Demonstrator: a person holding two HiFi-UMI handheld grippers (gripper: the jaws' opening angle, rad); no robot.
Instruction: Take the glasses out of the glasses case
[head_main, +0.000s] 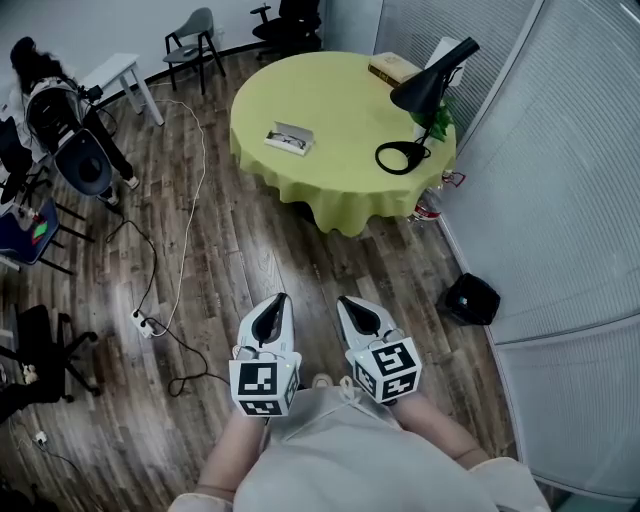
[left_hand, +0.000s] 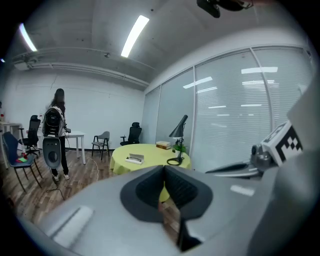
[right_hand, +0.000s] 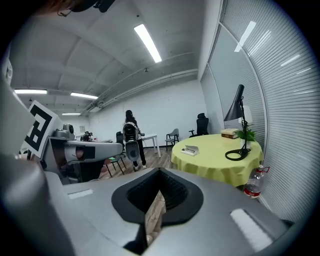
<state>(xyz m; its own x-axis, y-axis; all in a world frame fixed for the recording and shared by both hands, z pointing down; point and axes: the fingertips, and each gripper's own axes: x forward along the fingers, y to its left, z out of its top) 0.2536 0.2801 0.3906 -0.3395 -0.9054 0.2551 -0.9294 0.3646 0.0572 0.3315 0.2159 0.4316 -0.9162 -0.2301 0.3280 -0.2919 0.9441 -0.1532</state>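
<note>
Standing well back from the work, both grippers are held low over the wooden floor (head_main: 250, 250).

1. Tabletop (head_main: 340, 150): round, under a yellow-green cloth, set by the slatted glass wall, well apart from the grippers.
2. Desk lamp (head_main: 425, 100): black, upright at the far right of the tabletop, with a book (head_main: 393, 68) just beyond it.
3. Person (head_main: 45, 85): a bystander at the far left, not engaged in the task.
4. Left gripper (head_main: 275, 308): jaws brought together, only a thin slit left between them; nothing is held.
5. Right gripper (head_main: 355, 315): jaws likewise together and empty, floor alone being seen through the slit.
6. Glasses case (head_main: 289, 138): pale, lid raised, laid on the left half of the tabletop, apart from the lamp. Its long axis is laid roughly crosswise to the line of approach, slightly slanted.
7. Glasses: a dark shape is seen in the open case and is probably the pair, though it is too small to be confirmed.

Relation noted: the glasses case lies straight ahead and far off, between the two lines of the grippers but closer to that of the left gripper, which is judged marginally nearer. An approach is required before any grasp can be made.
</note>
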